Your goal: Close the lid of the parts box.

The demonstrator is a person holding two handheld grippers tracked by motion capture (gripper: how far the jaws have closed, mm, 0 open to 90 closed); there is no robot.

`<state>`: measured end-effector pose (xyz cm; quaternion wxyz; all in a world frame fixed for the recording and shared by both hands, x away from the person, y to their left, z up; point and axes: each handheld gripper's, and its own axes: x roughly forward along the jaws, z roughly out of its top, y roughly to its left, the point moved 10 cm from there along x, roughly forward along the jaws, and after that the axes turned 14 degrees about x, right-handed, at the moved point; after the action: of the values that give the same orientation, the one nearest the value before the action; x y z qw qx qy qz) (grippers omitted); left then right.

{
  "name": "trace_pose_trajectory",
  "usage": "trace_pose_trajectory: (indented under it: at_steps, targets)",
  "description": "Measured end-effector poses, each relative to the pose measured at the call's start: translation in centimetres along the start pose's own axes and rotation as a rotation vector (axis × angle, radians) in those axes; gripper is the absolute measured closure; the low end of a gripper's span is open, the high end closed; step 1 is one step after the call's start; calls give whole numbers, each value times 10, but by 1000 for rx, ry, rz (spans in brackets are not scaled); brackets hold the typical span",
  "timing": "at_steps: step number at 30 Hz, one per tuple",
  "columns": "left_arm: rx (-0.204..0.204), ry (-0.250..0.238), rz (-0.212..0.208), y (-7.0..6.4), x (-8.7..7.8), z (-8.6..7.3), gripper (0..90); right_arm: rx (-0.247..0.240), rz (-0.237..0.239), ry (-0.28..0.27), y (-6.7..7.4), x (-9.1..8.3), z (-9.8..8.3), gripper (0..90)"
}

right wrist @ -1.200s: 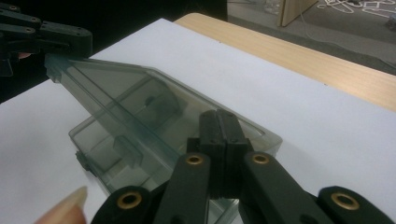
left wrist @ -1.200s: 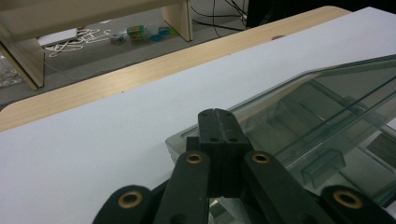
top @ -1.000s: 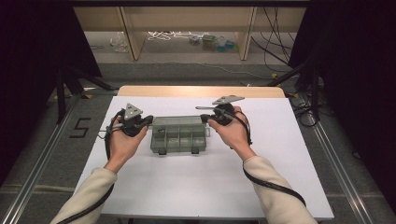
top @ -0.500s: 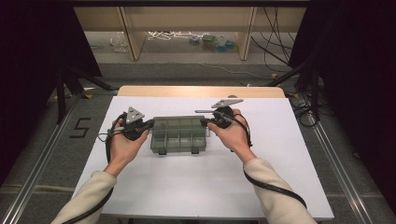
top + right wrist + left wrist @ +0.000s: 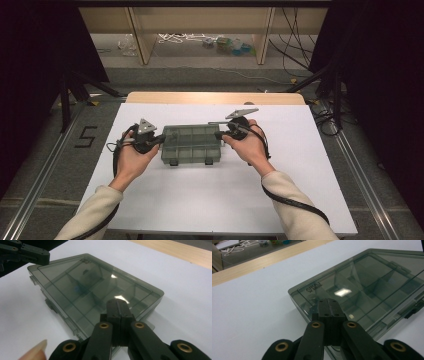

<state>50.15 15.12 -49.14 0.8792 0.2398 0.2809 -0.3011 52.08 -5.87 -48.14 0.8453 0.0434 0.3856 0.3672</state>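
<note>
Facing right gripper (image 5: 116,303): fingertip (image 5: 35,351), box lid (image 5: 95,287)

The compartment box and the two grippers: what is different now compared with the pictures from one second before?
Almost nothing visibly changed. The smoky clear compartment box lies closed at the same spot on the white table. The left gripper stays at its left end and the right gripper at its right end, both with jaws shut, holding nothing.

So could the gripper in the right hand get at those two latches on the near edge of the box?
Probably yes. The right gripper, shut, sits at the box's right end, and the latches face bare table with nothing between.
</note>
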Motion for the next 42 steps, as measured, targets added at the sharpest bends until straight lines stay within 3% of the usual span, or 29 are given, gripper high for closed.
trace_pose_trajectory:
  at_steps: [12, 13, 18, 22, 29, 35, 37, 41, 42]
  targets:
    - [-38, 62, -36, -8, 7, -8, 900, 11, -13, 46, -2, 3, -10, 900]
    - [-28, 69, -40, -9, 7, -9, 900, 3, -12, 34, -2, 4, -10, 900]
    - [-33, 96, -61, -12, 8, -12, 900, 5, -14, 69, -4, 4, -15, 900]
    - [-35, 108, -68, -13, 9, -14, 900, 3, -19, 54, -4, 7, -16, 900]
    - [-34, 124, -72, -15, 9, -16, 900, 5, -14, 115, -4, 8, -24, 900]
    - [-35, 129, -80, -17, 9, -17, 900, 13, -19, 106, -4, 11, -26, 900]
    - [-38, 126, -78, -18, 10, -17, 900, 7, -19, 135, -4, 10, -29, 900]
    - [-34, 121, -72, -18, 11, -17, 900, 12, -19, 121, -3, 12, -30, 900]
    - [-30, 128, -76, -18, 10, -18, 900, 11, -15, 139, -3, 11, -31, 900]
